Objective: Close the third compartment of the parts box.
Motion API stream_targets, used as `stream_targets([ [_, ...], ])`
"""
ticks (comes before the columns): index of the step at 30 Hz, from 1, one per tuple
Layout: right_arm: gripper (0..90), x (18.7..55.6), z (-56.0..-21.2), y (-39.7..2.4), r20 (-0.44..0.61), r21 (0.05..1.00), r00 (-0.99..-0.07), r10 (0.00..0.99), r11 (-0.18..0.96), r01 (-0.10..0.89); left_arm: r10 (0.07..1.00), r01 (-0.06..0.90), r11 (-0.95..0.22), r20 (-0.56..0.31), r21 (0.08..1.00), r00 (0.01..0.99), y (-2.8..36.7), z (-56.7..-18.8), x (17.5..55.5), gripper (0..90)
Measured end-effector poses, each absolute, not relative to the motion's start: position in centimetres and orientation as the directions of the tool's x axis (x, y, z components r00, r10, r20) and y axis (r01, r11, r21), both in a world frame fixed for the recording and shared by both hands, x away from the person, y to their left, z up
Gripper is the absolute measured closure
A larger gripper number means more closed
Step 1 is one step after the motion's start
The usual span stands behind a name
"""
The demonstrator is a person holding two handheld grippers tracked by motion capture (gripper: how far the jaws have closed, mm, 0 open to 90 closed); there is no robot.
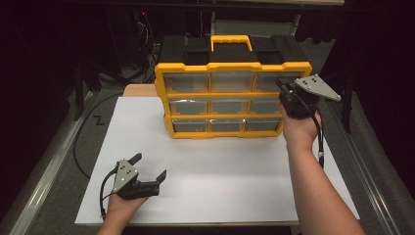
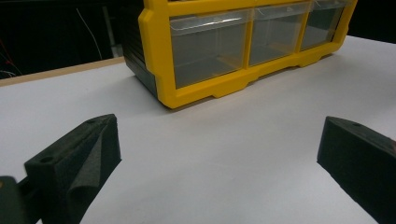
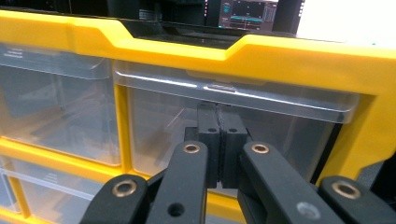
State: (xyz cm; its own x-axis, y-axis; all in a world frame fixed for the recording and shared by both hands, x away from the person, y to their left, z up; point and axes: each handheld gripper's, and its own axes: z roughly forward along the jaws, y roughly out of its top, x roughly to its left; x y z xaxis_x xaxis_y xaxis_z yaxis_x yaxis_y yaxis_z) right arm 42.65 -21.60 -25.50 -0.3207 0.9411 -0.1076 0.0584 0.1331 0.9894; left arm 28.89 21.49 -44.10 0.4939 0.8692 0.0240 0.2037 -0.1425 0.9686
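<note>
Organizer (image 1: 230,98): standing upright at the white board's (image 1: 220,176) far edge | Right gripper (image 1: 286,88): clenched, empty, pressing against top-right drawer (image 3: 233,121) | Left gripper (image 1: 149,169): released, resting near front-left corner.

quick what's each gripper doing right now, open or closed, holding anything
Left gripper: jaws open, holding nothing, over the white table.
Right gripper: jaws closed, nothing between them, at the organizer's top right drawer.

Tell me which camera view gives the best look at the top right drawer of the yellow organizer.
The right gripper view: the top right drawer spans the frame, its clear front right at the shut right gripper. The high view shows it small, partly behind that gripper. The left gripper view catches just the organizer's bottom row.
</note>
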Motion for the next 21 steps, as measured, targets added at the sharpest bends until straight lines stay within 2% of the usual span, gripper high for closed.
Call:
stream_targets([
  [21, 90.0, 37.8, -26.3, -21.9, -0.131, 0.987, -0.393, 0.910, 0.157, 0.034, 0.871, 0.206, -0.138, 0.019, 0.969, 0.491, 21.5, -44.1, 29.0, 0.4],
])
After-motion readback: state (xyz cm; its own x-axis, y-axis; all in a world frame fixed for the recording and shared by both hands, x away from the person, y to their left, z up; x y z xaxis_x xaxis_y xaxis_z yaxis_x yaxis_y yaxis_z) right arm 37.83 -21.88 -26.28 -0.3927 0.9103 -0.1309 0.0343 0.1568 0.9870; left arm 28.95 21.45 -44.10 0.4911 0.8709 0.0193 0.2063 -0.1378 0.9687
